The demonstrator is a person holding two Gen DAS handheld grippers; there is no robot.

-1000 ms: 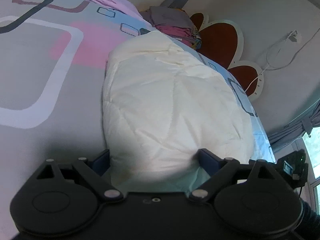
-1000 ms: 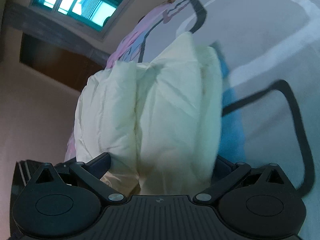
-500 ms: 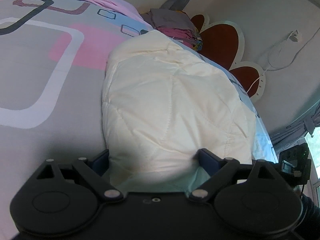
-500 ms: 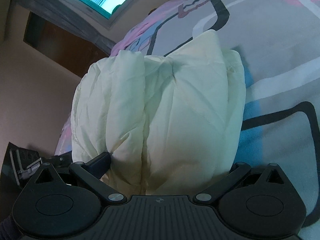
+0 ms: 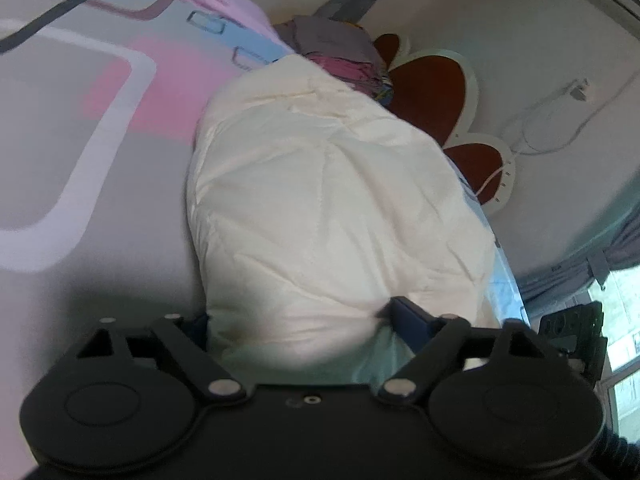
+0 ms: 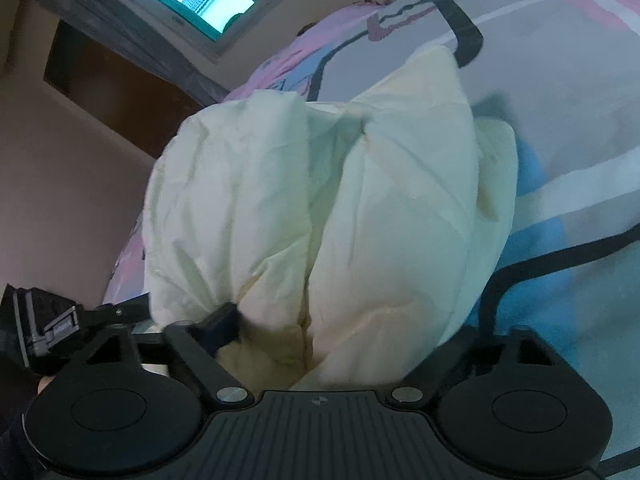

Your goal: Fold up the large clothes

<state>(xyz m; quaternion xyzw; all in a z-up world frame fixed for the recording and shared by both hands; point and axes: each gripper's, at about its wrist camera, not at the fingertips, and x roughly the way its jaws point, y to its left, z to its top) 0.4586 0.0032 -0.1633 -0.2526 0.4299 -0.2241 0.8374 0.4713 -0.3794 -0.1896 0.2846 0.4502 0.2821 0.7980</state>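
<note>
The left hand-held gripper (image 5: 300,316) has its jaws spread wide around the near end of the cream padded coat (image 5: 328,200), gripping the thick bundle between them. The right hand-held gripper (image 6: 344,332) likewise clamps the coat (image 6: 320,208) from its end; one finger (image 6: 224,320) digs into a fold, the other is hidden behind the padding.

Over the last second the left view has barely shifted: the coat stays a compact, rounded bundle on the bed (image 5: 80,160). In the right view the bundle has swung and stands higher, its layers seen edge-on, with more bed (image 6: 560,140) showing beyond it. That suggests the folded stack is being tipped or carried as one piece, so folding looks nearly finished. Beyond the coat lie folded clothes (image 5: 336,52) beside the headboard (image 5: 432,92).
</note>
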